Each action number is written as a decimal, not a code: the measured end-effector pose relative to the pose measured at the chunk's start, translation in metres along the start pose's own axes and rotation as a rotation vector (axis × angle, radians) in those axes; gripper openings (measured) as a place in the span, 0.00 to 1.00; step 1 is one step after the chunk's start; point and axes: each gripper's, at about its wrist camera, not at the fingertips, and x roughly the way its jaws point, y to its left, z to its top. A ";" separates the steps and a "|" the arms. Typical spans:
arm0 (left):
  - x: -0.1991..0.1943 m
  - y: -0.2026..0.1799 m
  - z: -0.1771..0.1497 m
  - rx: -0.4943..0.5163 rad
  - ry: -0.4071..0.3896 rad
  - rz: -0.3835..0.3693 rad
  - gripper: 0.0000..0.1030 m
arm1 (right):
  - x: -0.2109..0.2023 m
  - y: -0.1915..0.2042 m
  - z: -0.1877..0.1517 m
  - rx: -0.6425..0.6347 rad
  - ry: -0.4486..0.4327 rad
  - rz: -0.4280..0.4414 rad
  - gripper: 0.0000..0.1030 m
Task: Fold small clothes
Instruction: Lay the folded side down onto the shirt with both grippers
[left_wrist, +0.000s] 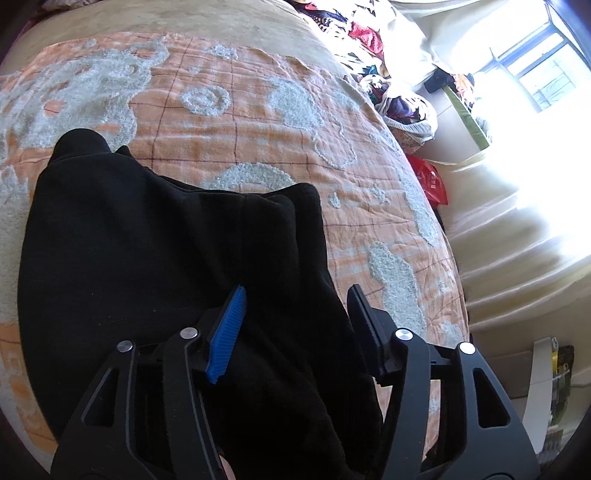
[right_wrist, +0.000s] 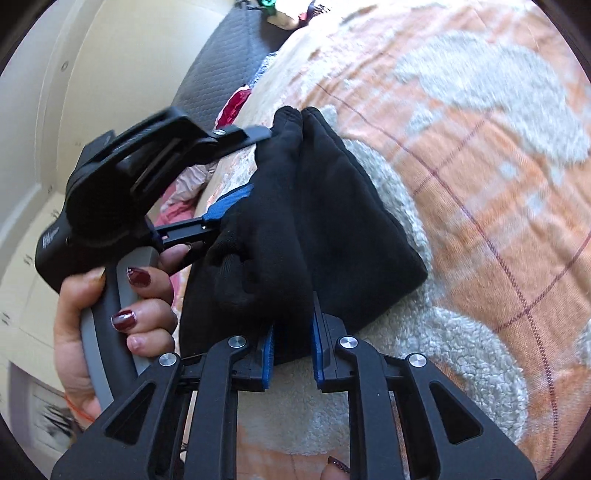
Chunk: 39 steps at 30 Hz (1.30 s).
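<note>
A black garment (left_wrist: 147, 258) lies doubled on the bed's orange quilt (left_wrist: 258, 122). The left gripper (left_wrist: 295, 325) stands released above it; the right gripper (right_wrist: 291, 354) pinches its edge. Best laid flat, edges matched, before letting go.

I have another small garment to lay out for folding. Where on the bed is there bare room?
The orange blanket lies bare beyond the black garment, up to the beige bedding. It is crowded at the clothes pile and where the two grippers meet the garment.
</note>
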 end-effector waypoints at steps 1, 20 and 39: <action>-0.002 -0.001 -0.001 0.001 -0.005 -0.007 0.51 | -0.001 -0.001 0.001 0.010 0.005 -0.002 0.16; -0.095 0.066 -0.042 0.053 -0.263 0.243 0.52 | -0.020 0.025 0.020 -0.111 -0.039 -0.069 0.71; -0.074 0.053 -0.069 0.170 -0.252 0.353 0.53 | 0.063 0.045 0.094 -0.270 0.188 -0.117 0.46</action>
